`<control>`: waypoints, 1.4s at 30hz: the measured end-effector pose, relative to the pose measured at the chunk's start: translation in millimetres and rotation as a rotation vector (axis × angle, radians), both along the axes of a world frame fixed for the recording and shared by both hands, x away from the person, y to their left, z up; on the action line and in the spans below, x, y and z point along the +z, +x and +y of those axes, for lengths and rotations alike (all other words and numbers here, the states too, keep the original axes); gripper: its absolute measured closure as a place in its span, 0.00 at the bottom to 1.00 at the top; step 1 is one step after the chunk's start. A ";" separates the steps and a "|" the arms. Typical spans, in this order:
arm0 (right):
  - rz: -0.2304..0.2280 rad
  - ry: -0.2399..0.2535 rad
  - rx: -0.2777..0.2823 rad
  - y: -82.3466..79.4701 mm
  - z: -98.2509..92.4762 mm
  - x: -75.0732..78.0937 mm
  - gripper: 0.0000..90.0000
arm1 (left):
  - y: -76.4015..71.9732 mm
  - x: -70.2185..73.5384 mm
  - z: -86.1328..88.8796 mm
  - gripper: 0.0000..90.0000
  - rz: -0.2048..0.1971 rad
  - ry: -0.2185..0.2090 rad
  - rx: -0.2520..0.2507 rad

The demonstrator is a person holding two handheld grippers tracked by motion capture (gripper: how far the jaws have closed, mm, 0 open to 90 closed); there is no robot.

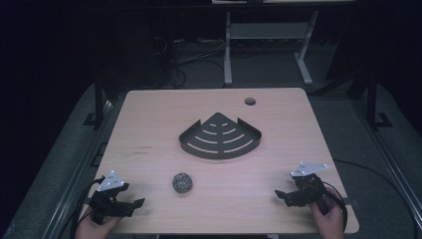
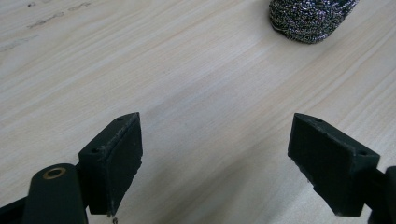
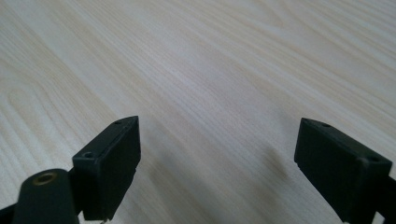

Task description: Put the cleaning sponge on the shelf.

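Note:
A ball of steel wool [image 1: 182,182] lies on the pale wooden table [image 1: 149,124], toward the front and left of centre. Behind it, mid-table, rests a dark metal corner shelf [image 1: 220,136] shaped like a fan, with curved slots. My left gripper [image 1: 133,204] rests at the front left corner, open with nothing between its jaws; in the left gripper view the steel wool [image 2: 310,18] sits far ahead at the top right, beyond my gripper [image 2: 217,154]. My right gripper [image 1: 282,196] is low at the front right, open over bare wood [image 3: 219,158].
A round cable hole [image 1: 250,101] is set near the table's far edge. Beyond the table stand a desk frame's white legs [image 1: 228,50] and cables on a dark floor. A hand [image 1: 331,224] holds the right gripper at the front edge.

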State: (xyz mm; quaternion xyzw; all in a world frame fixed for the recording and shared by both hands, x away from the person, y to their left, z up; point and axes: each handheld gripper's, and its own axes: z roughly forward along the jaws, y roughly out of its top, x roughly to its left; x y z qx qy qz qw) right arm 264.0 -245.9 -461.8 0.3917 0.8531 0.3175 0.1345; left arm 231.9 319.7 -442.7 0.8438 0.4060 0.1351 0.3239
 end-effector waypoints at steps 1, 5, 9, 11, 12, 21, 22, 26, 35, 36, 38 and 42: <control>-0.003 0.002 0.002 0.0 -0.3 0.2 0.16 | 0.1 -0.2 -0.4 0.19 0.001 -0.001 -0.003; -0.009 -0.003 0.007 -0.8 0.4 0.6 0.16 | 0.8 0.3 -6.0 0.19 0.003 0.012 -0.022; -0.014 -0.006 0.007 0.0 2.8 1.4 0.16 | -0.5 2.9 -10.0 0.19 -0.010 0.016 -0.031; -0.010 -0.007 0.011 0.2 3.5 1.0 0.16 | -0.4 3.0 -11.1 0.19 -0.008 0.014 -0.036; -0.010 -0.012 0.013 0.4 3.6 0.9 0.16 | -0.5 3.1 -11.7 0.19 -0.008 0.019 -0.036; -0.014 -0.013 0.018 1.2 4.8 1.7 0.16 | -1.9 6.6 -15.7 0.19 -0.016 0.020 -0.046; -0.015 -0.014 0.018 1.1 5.0 1.7 0.16 | -2.0 6.8 -16.1 0.19 -0.016 0.019 -0.044; -0.013 -0.014 0.018 0.9 5.0 1.7 0.16 | -2.1 8.5 -17.6 0.19 -0.017 0.022 -0.045; -0.015 -0.012 0.016 0.6 4.3 2.6 0.16 | -1.4 12.8 -23.9 0.19 -0.018 0.036 -0.062; -0.013 -0.010 0.016 1.0 4.3 2.5 0.16 | -1.1 13.0 -24.9 0.19 -0.016 0.035 -0.067; -0.011 -0.011 0.017 1.3 4.6 2.5 0.16 | -0.2 13.6 -27.5 0.19 -0.014 0.044 -0.076; -0.016 -0.011 0.019 1.7 5.6 2.5 0.16 | 0.6 15.0 -31.8 0.19 -0.013 0.044 -0.088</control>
